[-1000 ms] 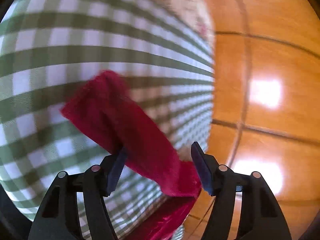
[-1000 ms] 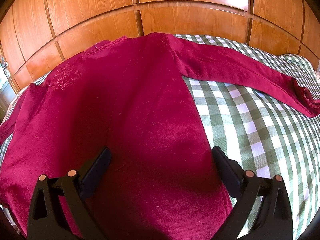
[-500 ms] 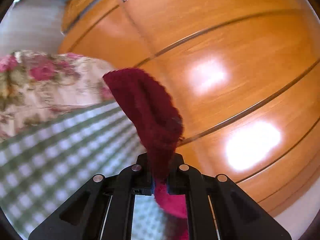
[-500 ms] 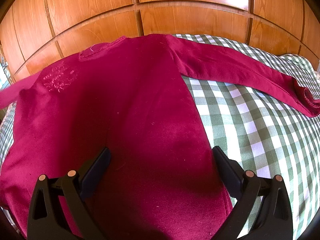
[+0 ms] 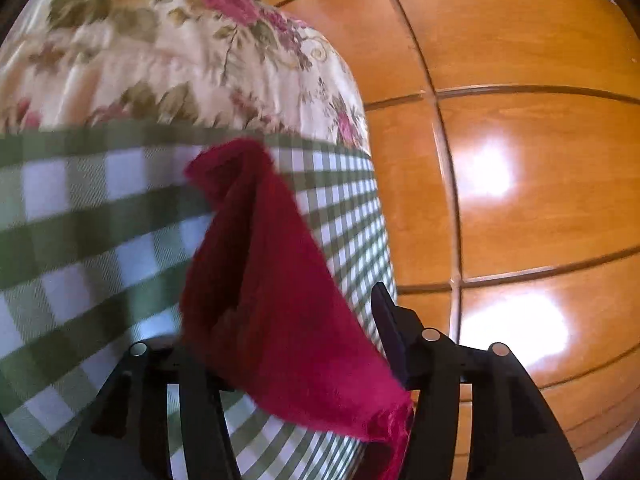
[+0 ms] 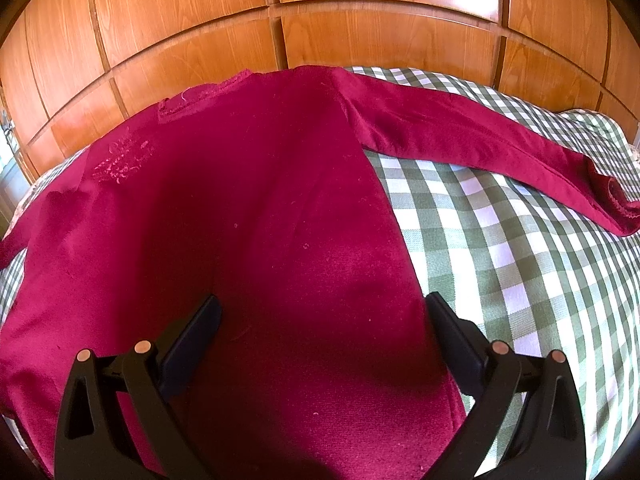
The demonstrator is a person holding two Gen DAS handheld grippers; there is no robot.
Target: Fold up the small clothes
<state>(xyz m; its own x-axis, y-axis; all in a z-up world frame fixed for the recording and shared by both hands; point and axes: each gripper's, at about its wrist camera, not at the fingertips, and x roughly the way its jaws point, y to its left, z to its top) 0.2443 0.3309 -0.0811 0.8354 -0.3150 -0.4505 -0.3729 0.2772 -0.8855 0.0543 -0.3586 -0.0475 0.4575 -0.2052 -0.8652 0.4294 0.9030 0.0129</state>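
Folding barely begun, by my read. Shirt (image 6: 248, 240) lies flat across centre and left of the right wrist view on the checked cover (image 6: 500, 248); one sleeve (image 6: 480, 148) stretches unfolded toward upper right. My right gripper (image 6: 320, 320) hovers over the hem, jaws wide, holding nothing. In the left view the other sleeve's cuff (image 5: 264, 280) drapes mid-frame between the left gripper's (image 5: 300, 344) fingers; those jaws have just been opening, about half apart, cuff loose. Both sleeves and body still to fold.
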